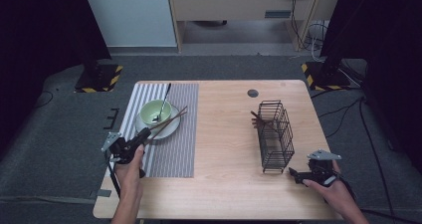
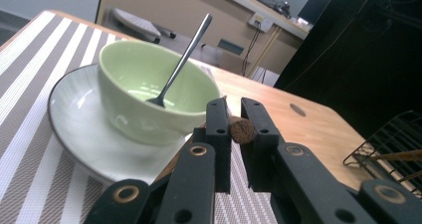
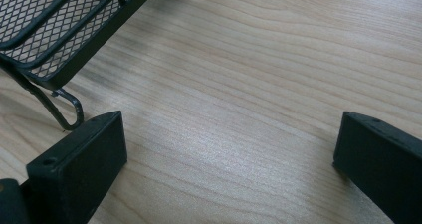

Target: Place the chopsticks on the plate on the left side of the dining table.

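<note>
Chopsticks (image 1: pixel 168 121), dark brown wood, lean across the rim of the white plate (image 1: pixel 171 129), just beside the green bowl (image 1: pixel 155 112) that sits on it. I see my left gripper (image 1: pixel 146 136) clamped on their near end; in the left gripper view the round butt of one stick (image 2: pixel 242 130) sits pinched between the jaws, and the rest is hidden behind them. A spoon (image 2: pixel 181 60) stands in the bowl. My right gripper (image 1: pixel 293 174) rests wide apart, holding nothing, on the surface well away from the bowl, beside the wire basket (image 1: pixel 275 134). The brown sticks inside the basket are hard to make out.
</note>
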A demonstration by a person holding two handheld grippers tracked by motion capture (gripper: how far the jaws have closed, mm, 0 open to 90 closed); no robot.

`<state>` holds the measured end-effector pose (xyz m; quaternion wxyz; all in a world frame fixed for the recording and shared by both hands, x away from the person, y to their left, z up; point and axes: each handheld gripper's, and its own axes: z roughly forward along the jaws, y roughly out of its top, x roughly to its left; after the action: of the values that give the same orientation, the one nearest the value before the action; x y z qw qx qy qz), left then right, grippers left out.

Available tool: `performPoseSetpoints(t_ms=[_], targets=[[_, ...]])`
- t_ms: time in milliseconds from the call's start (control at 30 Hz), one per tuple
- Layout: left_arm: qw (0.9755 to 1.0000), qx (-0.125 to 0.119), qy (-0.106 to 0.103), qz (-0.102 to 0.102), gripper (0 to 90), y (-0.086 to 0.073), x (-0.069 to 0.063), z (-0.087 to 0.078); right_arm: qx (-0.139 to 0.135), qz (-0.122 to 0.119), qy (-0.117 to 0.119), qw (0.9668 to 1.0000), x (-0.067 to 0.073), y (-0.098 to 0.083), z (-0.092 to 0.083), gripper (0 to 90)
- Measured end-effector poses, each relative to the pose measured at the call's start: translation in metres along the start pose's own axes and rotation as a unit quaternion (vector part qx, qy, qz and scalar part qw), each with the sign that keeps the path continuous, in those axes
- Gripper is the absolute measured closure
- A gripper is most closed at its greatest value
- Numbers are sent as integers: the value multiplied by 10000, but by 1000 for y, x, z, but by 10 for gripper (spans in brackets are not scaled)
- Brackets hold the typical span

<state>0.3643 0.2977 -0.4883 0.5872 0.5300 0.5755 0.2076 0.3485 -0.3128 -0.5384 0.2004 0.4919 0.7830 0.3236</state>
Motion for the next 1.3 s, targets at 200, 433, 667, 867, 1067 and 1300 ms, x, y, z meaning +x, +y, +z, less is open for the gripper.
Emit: performPoseSetpoints(t_ms=[200,433,667,867,1067,1300], targets=[[9999,114,-24,5,829,-3,2,-2,0,1,1,10000,0,0,0,4],[9996,265,-29,42,827,-8,2,-5,-3,12,-4,10000,0,0,0,4],[9994,350,-11,27,826,-13,3,-5,-1,12,-5,10000,0,0,0,4],[9989,469,20,91,824,-16,0,-4,-3,24,-4,10000,0,0,0,4],[9985,547,42,88,819,-18,0,-4,-3,22,0,10000,0,0,0,4],[9978,647,47,94,815,-22,1,-2,-6,15,-5,10000,0,-1,0,4]])
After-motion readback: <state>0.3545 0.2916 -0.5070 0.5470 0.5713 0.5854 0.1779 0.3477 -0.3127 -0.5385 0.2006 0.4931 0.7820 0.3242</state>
